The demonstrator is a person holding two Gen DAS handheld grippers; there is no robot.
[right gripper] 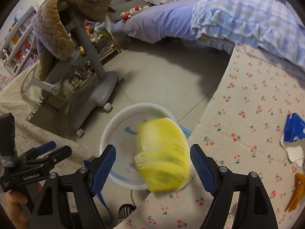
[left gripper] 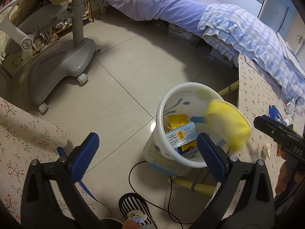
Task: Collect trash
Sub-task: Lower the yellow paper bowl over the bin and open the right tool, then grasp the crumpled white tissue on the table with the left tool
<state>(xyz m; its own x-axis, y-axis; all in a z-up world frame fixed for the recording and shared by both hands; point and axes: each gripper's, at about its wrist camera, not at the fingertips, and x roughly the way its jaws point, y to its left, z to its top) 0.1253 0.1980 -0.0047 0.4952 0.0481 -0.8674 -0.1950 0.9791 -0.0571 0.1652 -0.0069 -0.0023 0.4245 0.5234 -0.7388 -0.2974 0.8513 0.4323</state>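
A white trash bin (left gripper: 162, 122) stands on the floor beside the cherry-print table (left gripper: 253, 103); it holds a milk carton (left gripper: 180, 136) and yellow wrappers. A blurred yellow packet (left gripper: 227, 123) is in the air over the bin's right rim; it also shows in the right wrist view (right gripper: 164, 154) between the right fingers, touching neither. My left gripper (left gripper: 147, 153) is open and empty, left of the bin. My right gripper (right gripper: 152, 167) is open above the bin (right gripper: 114, 131). More trash lies on the table: a blue carton (right gripper: 294, 128), white paper (right gripper: 295, 152), an orange wrapper (right gripper: 297, 190).
A grey wheeled chair base (left gripper: 63, 64) stands on the tiled floor to the left. A bed with blue bedding (left gripper: 238, 32) runs along the back. A black cable (left gripper: 169, 196) and a striped slipper (left gripper: 133, 208) lie near the bin. A floral cloth surface (left gripper: 22, 139) is at the left.
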